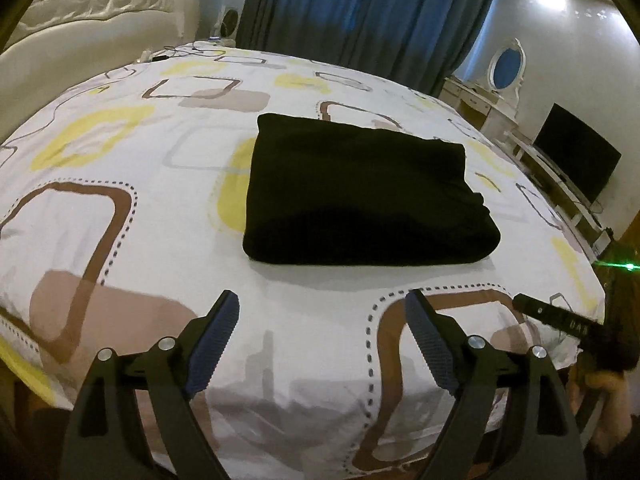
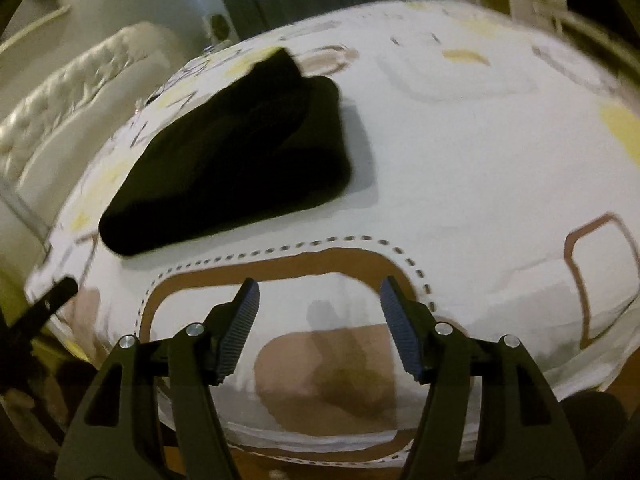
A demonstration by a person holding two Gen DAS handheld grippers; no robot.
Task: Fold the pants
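Note:
The black pants (image 1: pixel 360 196) lie folded into a thick rectangle in the middle of the bed (image 1: pixel 132 152). My left gripper (image 1: pixel 322 300) hangs open over the bed's near edge, short of the pants, with nothing between its blue-padded fingers. In the blurred right wrist view the same folded pants (image 2: pixel 236 164) sit up and to the left. My right gripper (image 2: pixel 320 286) is open and empty above the sheet, apart from the pants. A finger of the right gripper (image 1: pixel 556 316) shows at the right edge of the left wrist view.
The bed wears a white sheet with brown and yellow squares. A cream tufted headboard (image 1: pixel 100 12) stands at the far left, blue curtains (image 1: pixel 360 12) behind. A dressing table with an oval mirror (image 1: pixel 506 64) and a dark screen (image 1: pixel 576 156) line the right wall. Cables (image 1: pixel 176 53) lie at the far corner.

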